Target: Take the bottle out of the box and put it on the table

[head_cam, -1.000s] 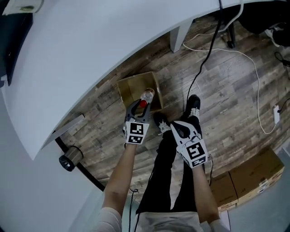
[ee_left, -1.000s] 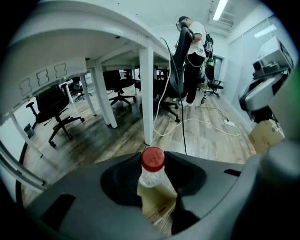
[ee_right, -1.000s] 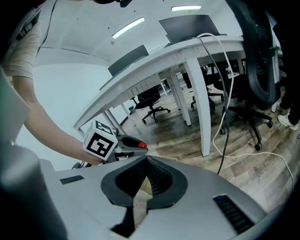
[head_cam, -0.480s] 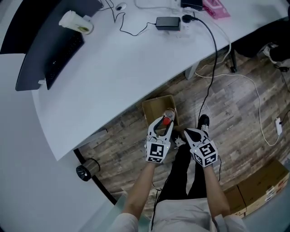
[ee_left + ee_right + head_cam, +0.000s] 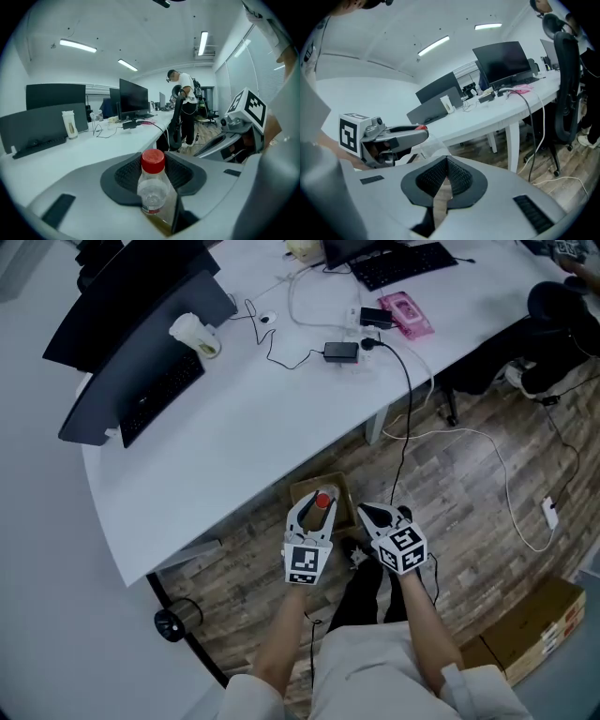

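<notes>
Firmly pinched in left tongs (image 5: 154, 180), clear red-capped bottle (image 5: 152, 194), upright; right tongs (image 5: 446, 176) pressed together.

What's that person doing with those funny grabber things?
A person holds a hand-held gripper in each hand. The left hand-held gripper is clamped on a red-capped bottle, up in the air by the white table; the cardboard box sits on the floor. The right hand-held gripper is shut and empty. The bottle isn't on the table yet.
</notes>
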Motion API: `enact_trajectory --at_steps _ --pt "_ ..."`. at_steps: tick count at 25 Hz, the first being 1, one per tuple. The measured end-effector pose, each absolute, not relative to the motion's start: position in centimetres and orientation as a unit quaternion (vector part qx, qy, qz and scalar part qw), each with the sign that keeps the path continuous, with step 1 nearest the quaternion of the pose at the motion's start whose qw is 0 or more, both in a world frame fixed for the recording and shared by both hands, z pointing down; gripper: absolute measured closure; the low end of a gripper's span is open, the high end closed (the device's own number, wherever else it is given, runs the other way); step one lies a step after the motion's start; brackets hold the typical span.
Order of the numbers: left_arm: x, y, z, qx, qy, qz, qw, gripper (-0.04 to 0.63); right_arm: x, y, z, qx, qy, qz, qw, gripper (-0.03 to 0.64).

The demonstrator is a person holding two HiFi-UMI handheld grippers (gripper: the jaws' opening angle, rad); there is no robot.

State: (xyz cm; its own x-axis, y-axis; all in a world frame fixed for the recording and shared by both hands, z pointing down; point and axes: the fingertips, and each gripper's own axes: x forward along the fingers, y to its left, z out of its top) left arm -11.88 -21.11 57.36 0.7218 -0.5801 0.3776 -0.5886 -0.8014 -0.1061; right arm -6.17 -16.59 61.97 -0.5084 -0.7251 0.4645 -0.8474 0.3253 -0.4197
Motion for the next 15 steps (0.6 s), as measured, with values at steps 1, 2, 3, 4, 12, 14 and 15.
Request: enact_trajectory --at_steps 1,2,3,4,12,14,15 --pt "-12.4 -21.3 56.3 0.927 -0.320 0.197 0.010 0.434 -6.4 -16.8 60.9 0.485 -0.811 0.313 0.096 0.578" --pt "-12.9 -21.5 55.2 0.926 -0.325 0.193 0.011 0.436 -6.5 -16.9 59.9 0.485 -0.813 0.308 0.095 0.578" --pt "-13.4 -21.7 54.2 0.925 -0.329 0.189 0.013 0.436 -6.6 -17.1 59.0 0.486 -0.814 0.304 0.094 0.578" --pt "-13.7 -22.0 53.1 0.925 -0.332 0.185 0.016 0.436 -6.5 -17.2 58.0 0.487 -0.815 0.301 0.092 0.578" --pt "-15.8 -25.6 45.1 0.931 -0.333 0.147 0.036 0.436 -7.6 -18.1 52.5 0.476 -0.827 0.287 0.079 0.578" --pt "-16.2 -27.1 43.3 0.935 -0.328 0.130 0.047 0.436 -7.9 -18.7 51.5 0.473 -0.831 0.286 0.067 0.578" --pt "-16.5 -27.7 42.6 0.935 -0.327 0.123 0.053 0.436 -8.1 -18.9 51.2 0.471 -0.832 0.285 0.065 0.578"
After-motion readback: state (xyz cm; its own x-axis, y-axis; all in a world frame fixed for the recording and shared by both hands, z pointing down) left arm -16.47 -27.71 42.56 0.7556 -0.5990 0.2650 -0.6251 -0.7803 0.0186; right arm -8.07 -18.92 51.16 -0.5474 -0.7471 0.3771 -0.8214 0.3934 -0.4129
